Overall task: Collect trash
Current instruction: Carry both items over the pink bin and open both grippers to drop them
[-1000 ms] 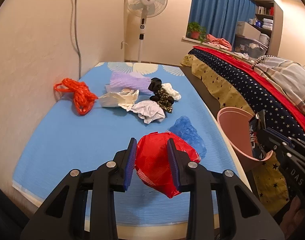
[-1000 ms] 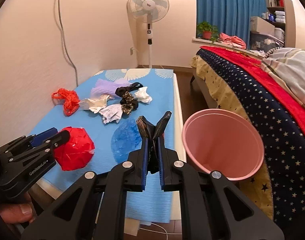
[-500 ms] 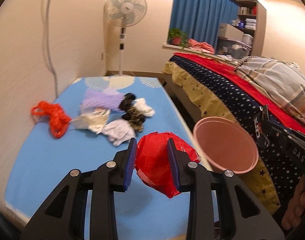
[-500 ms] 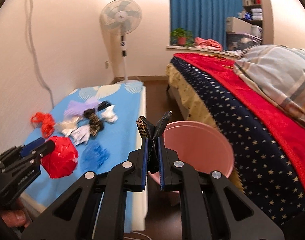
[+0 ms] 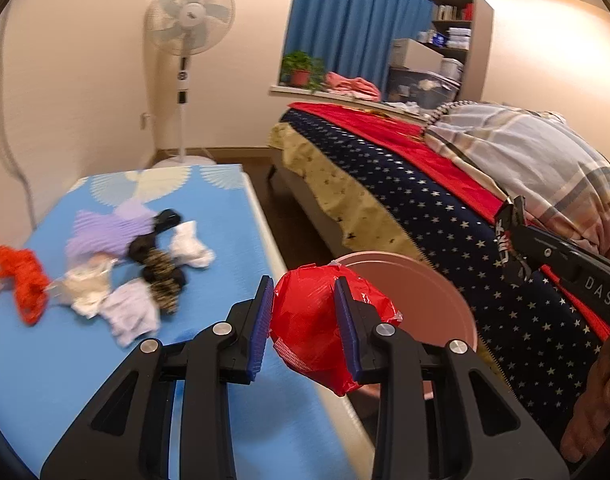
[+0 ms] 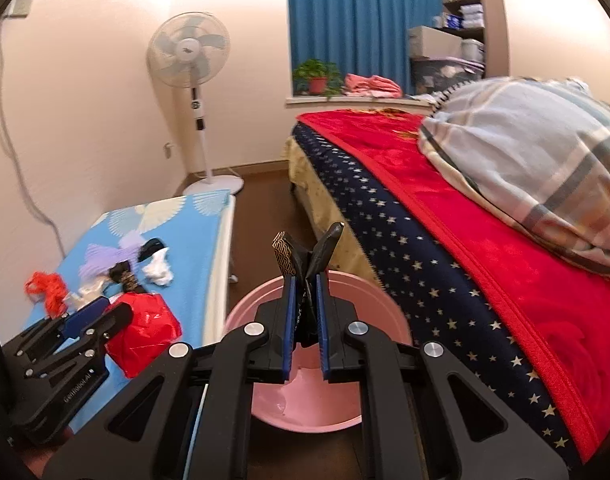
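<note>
You're on the carry-and-drop step. The pink bin stands on the floor between mat and bed. Your left gripper is clamped on a red bag at the bin's rim; your right gripper pinches a dark wrapper over the bin. Next, I'd judge: centre each, then part the jaws.

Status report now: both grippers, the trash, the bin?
Left gripper shut on red bag. Right gripper shut on black wrapper, above pink bin. Nothing blocks the bin; more trash on blue mat.
</note>
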`<state>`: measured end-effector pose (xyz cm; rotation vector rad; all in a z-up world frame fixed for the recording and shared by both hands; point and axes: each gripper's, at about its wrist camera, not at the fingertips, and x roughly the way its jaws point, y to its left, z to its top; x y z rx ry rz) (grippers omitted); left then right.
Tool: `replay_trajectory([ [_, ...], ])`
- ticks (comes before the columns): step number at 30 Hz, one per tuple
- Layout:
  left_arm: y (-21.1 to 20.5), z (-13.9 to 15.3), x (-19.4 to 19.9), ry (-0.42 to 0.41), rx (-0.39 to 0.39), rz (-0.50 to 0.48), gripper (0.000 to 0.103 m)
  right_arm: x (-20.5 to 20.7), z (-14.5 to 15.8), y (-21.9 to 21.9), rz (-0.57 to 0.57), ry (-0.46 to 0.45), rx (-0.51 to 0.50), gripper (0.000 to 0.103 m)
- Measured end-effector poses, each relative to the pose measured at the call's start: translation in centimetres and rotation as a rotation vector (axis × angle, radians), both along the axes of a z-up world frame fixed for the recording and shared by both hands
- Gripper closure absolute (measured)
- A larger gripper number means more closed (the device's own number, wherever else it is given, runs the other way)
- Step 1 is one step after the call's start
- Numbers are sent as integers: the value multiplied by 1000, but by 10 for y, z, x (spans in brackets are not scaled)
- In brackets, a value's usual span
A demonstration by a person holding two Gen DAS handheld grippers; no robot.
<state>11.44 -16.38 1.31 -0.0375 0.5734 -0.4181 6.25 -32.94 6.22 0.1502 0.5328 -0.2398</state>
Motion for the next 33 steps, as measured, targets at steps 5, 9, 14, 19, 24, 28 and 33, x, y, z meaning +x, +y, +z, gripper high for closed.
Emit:
replay_trajectory([
  [5, -29, -16, 17, 4, -3, -58, 72, 13, -16, -12, -31, 37, 8, 92],
  [9, -38, -28, 27, 20, -11, -72, 72, 20, -27, -22, -61, 60, 34, 92],
  [14, -45, -41, 45, 76, -63, -127, 67, 29, -35, -23, -91, 95, 5, 72],
  [19, -37, -53, 58, 129, -118, -107, 55, 30, -40, -28, -111, 101, 29, 52],
  [24, -28, -59, 60, 154, -118, -86, 55, 28, -38, -22, -96, 84, 28, 52],
  [28, -22, -55, 55, 134, -109, -81, 55, 27, -36, -16, -90, 71, 19, 52],
  [33, -10, -47, 51, 108, -99, -65, 55, 24, -33, -6, -90, 39, 12, 52],
])
